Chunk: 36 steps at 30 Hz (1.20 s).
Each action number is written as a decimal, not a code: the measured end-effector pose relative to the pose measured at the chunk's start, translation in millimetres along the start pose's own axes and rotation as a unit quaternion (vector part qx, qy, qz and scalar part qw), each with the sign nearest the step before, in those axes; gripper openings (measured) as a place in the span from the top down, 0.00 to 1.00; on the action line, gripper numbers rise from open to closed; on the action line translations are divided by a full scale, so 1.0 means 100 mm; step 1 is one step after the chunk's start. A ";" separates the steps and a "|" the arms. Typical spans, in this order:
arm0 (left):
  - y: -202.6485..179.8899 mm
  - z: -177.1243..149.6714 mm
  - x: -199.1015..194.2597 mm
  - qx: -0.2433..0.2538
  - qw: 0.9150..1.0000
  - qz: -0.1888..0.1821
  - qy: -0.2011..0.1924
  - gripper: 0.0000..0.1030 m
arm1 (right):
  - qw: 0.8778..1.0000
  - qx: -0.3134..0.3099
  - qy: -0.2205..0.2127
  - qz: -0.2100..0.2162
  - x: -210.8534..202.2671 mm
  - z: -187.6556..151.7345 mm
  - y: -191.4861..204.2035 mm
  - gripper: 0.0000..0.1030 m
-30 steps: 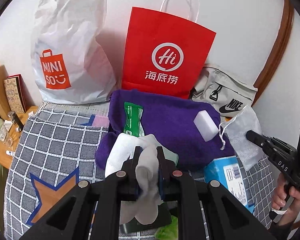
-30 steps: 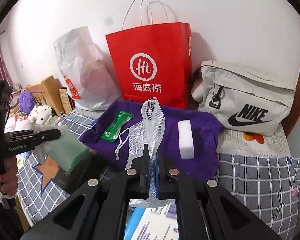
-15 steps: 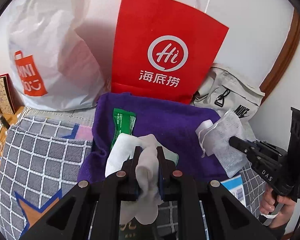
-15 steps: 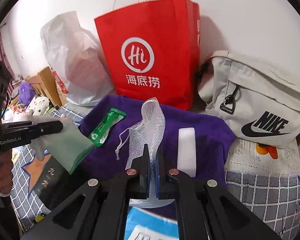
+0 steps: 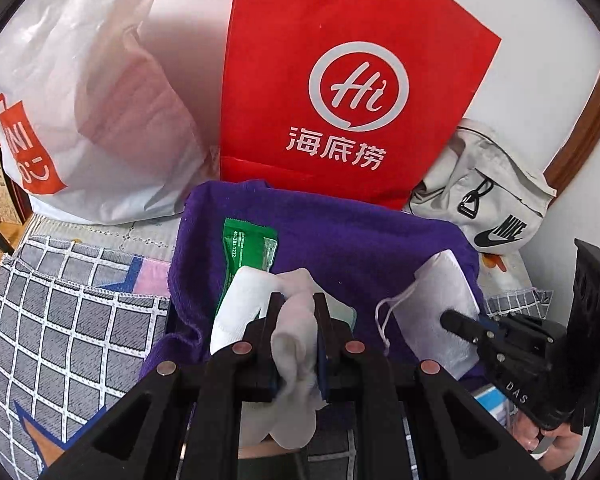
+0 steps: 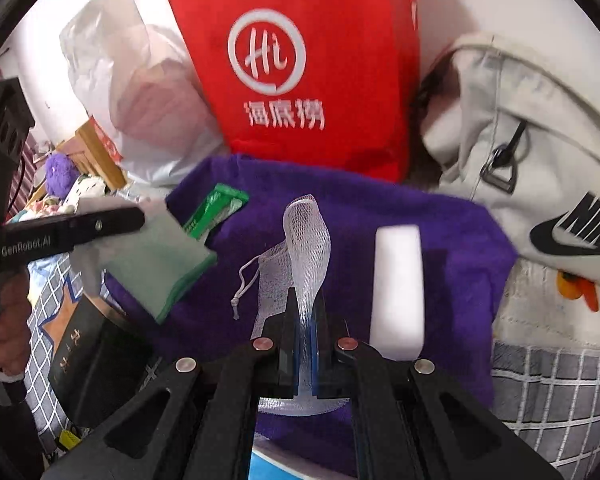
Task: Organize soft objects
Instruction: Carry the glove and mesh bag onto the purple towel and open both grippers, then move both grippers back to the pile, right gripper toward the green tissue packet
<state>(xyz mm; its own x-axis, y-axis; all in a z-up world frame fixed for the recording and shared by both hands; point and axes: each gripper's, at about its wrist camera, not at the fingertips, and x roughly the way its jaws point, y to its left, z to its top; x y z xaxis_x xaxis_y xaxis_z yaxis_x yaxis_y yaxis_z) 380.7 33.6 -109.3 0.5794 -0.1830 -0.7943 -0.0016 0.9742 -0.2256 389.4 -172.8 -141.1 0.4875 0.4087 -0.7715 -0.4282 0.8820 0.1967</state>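
Observation:
A purple towel (image 5: pixel 340 248) (image 6: pixel 380 208) lies spread in front of a red paper bag (image 5: pixel 340 80) (image 6: pixel 300 60). On it lie a green packet (image 5: pixel 248 244) (image 6: pixel 216 208) and a white sponge block (image 6: pixel 398 288). My left gripper (image 5: pixel 296 308) is shut on a bunch of white and pale green cloths (image 5: pixel 296 344), held over the towel's near left edge; it shows in the right wrist view (image 6: pixel 112 220). My right gripper (image 6: pixel 305 300) is shut on a white mesh drawstring pouch (image 6: pixel 300 248) (image 5: pixel 440 312) over the towel's near right part.
A white MINISO plastic bag (image 5: pixel 80 120) stands left of the red bag. A grey Nike pouch (image 5: pixel 488 204) (image 6: pixel 540 152) lies at the right. A checked grey cover (image 5: pixel 68 320) is under everything. A dark book (image 6: pixel 92 364) and a blue box (image 5: pixel 496 404) lie near the front.
Both grippers have moved forward toward the towel and the red bag, each with its load still held. The mesh pouch now hangs over the towel's right side.

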 end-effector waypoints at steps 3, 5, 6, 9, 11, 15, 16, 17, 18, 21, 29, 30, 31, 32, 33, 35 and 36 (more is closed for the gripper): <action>-0.01 0.02 0.06 -0.002 1.000 -0.007 0.003 0.87 | 1.000 0.004 0.004 -0.007 0.03 0.00 -0.02 0.96; -0.03 0.05 0.10 0.003 1.000 -0.011 0.005 0.87 | 1.000 0.006 0.004 -0.006 0.04 -0.01 -0.04 0.96; -0.04 0.05 0.12 0.006 1.000 -0.011 0.006 0.87 | 1.000 0.006 0.006 -0.007 0.05 -0.01 -0.05 0.96; -0.06 0.06 0.22 0.013 1.000 -0.009 0.017 0.86 | 1.000 0.008 0.017 -0.005 0.10 -0.02 -0.07 0.95; -0.05 0.04 0.30 0.014 0.999 -0.006 0.029 0.85 | 1.000 0.009 0.024 -0.004 0.13 -0.02 -0.08 0.95; 0.00 0.03 0.40 0.019 0.999 0.009 0.044 0.83 | 0.999 0.012 0.039 0.002 0.19 -0.03 -0.09 0.93; 0.01 0.03 0.42 0.018 0.999 0.012 0.046 0.83 | 0.999 0.015 0.042 -0.004 0.20 -0.03 -0.10 0.93; 0.02 0.03 0.43 0.016 0.999 0.012 0.047 0.83 | 0.999 0.016 0.045 -0.006 0.20 -0.03 -0.11 0.93; 0.03 0.03 0.45 0.013 0.999 0.012 0.050 0.82 | 0.999 0.018 0.046 -0.008 0.22 -0.03 -0.11 0.93; 0.06 0.04 0.48 0.012 0.998 0.018 0.059 0.73 | 0.999 0.021 0.044 -0.010 0.21 -0.03 -0.11 0.77; 0.11 0.04 0.26 0.002 0.998 0.040 0.040 0.46 | 1.000 0.003 0.001 -0.019 -0.05 0.04 0.03 0.44; 0.12 0.05 0.22 0.000 0.998 0.042 0.037 0.46 | 1.000 0.004 -0.005 -0.018 -0.09 0.05 0.05 0.41; 0.13 0.04 0.15 0.000 0.998 0.045 0.033 0.46 | 1.000 0.006 -0.012 -0.016 -0.15 0.06 0.08 0.38; 0.13 0.04 0.11 -0.001 0.998 0.047 0.031 0.46 | 1.000 0.008 -0.016 -0.014 -0.20 0.06 0.11 0.36; 0.13 0.03 0.03 -0.001 0.999 0.047 0.026 0.46 | 1.000 0.008 -0.018 -0.014 -0.25 0.06 0.13 0.35; 0.13 -0.01 -0.09 -0.001 0.999 0.041 0.018 0.46 | 0.999 0.003 -0.027 -0.019 -0.39 0.05 0.23 0.35; 0.12 -0.03 -0.17 -0.001 0.999 0.038 0.014 0.46 | 0.999 0.002 -0.031 -0.021 -0.43 0.05 0.26 0.34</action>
<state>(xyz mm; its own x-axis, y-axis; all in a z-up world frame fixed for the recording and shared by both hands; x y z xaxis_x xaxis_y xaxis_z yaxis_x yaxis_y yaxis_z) 368.1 48.4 -100.7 0.5550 -0.1121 -0.8242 -0.0464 0.9852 -0.1652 360.6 -166.7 -99.8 0.5513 0.3846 -0.7404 -0.4027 0.8999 0.1675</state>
